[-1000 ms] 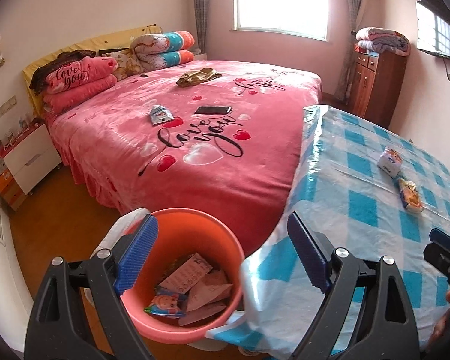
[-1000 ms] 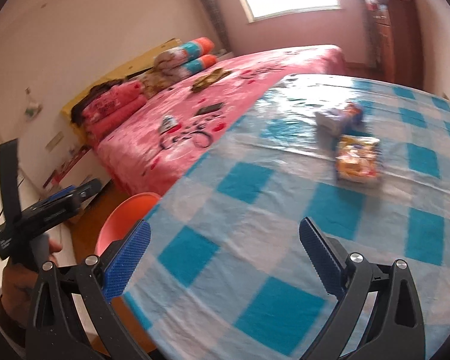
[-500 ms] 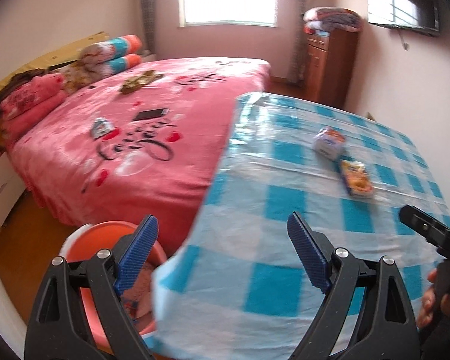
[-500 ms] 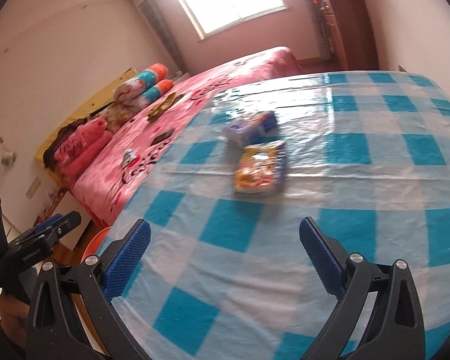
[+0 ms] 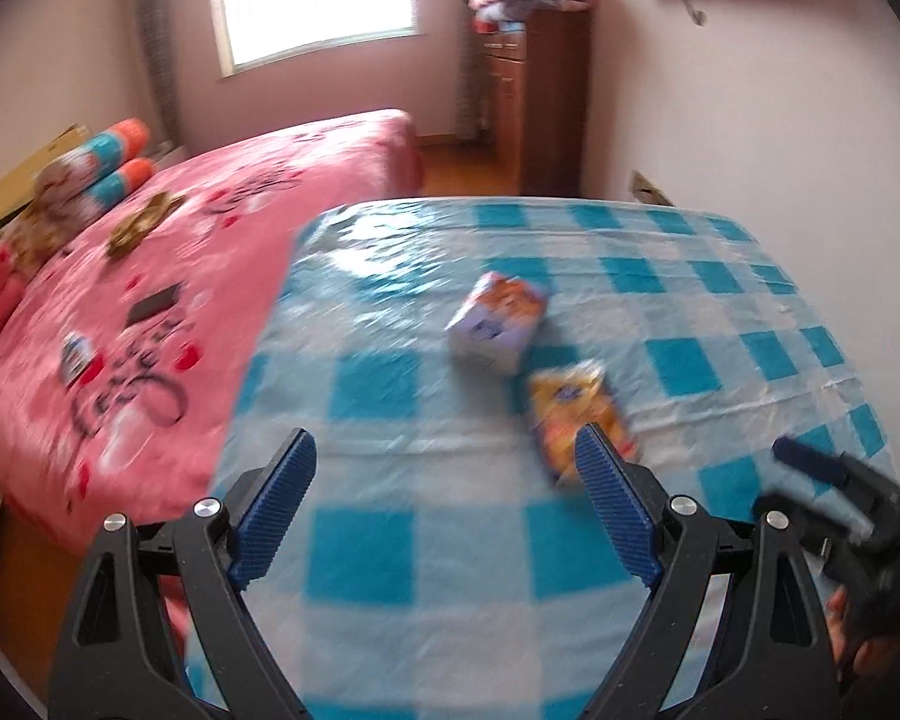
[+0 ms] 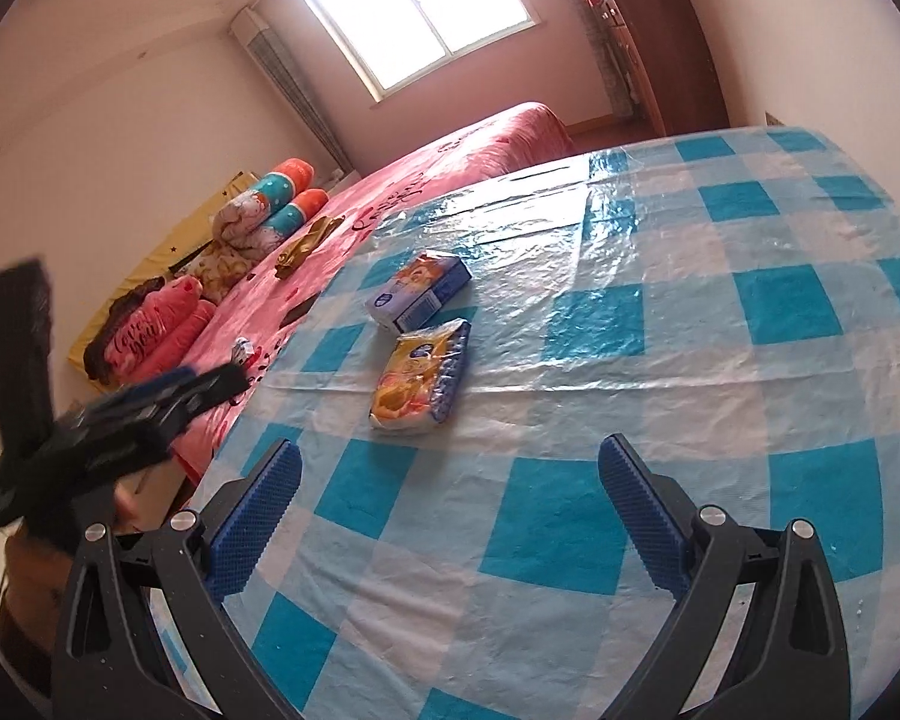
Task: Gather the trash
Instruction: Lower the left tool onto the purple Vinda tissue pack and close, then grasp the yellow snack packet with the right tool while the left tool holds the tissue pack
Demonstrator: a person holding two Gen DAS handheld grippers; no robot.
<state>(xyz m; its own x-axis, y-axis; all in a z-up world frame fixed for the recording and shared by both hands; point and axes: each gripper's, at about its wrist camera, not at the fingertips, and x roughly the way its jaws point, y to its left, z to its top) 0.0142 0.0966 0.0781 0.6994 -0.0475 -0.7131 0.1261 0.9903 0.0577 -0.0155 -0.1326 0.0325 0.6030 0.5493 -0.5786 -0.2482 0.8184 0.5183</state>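
table (image 6: pixel 720 360), blue-and-white checked cover: white-and-blue carton (image 6: pixel 419 291) lying flat, yellow snack packet (image 6: pixel 420 378) just beside it on the near side. left gripper (image 5: pixel 444 510) and right gripper (image 6: pixel 450 510): both over the table's near part, jaws spread wide, nothing between them. pink bed (image 5: pixel 150 276) alongside.

Two packets on the table in front of me, the bed behind on the left.

On the table (image 6: pixel 660 360) a box (image 6: pixel 420 291) lies farther from me and a flat packet (image 6: pixel 423 378) lies nearer, just beside it. My left gripper (image 5: pixel 444 504) and my right gripper (image 6: pixel 450 510) are both before the packets, apart from them. The bed (image 5: pixel 150 276) stands left of the table, a cabinet (image 5: pixel 540 102) behind it.
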